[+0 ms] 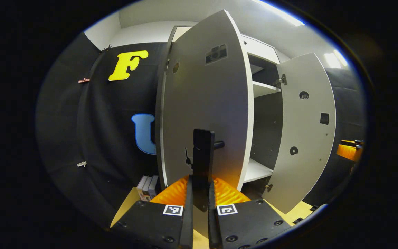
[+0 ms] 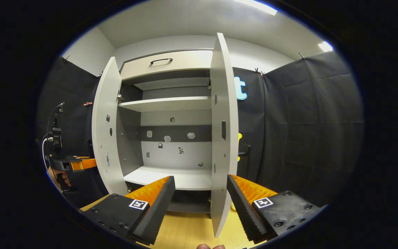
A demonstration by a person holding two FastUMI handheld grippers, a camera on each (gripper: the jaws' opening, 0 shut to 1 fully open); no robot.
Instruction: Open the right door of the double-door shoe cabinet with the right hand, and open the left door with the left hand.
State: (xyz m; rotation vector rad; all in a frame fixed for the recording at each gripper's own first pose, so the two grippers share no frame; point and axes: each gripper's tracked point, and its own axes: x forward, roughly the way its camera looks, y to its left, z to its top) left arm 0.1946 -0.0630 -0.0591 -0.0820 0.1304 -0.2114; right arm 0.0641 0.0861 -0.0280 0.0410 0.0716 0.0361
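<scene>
- The left claw (image 1: 200, 204) is narrowed onto the black handle (image 1: 203, 162) of the left door (image 1: 206, 103), both fingers pressing its sides; judged, this grip lets the hand swing that door outward.
- The right claw (image 2: 200, 204) stands wide, fingers straddling the edge of the right door (image 2: 224, 138) without touching it; judged, it has let go because that door is already open.
- The shoe cabinet (image 2: 171, 131) stands directly ahead, both doors swung out.
- Count: two doors, two claws, two pale shelves (image 2: 166, 103) inside, one top drawer (image 2: 166, 64) with one handle.
- The left claw also shows far left in the right gripper view, held by a hand (image 2: 62, 180).
</scene>
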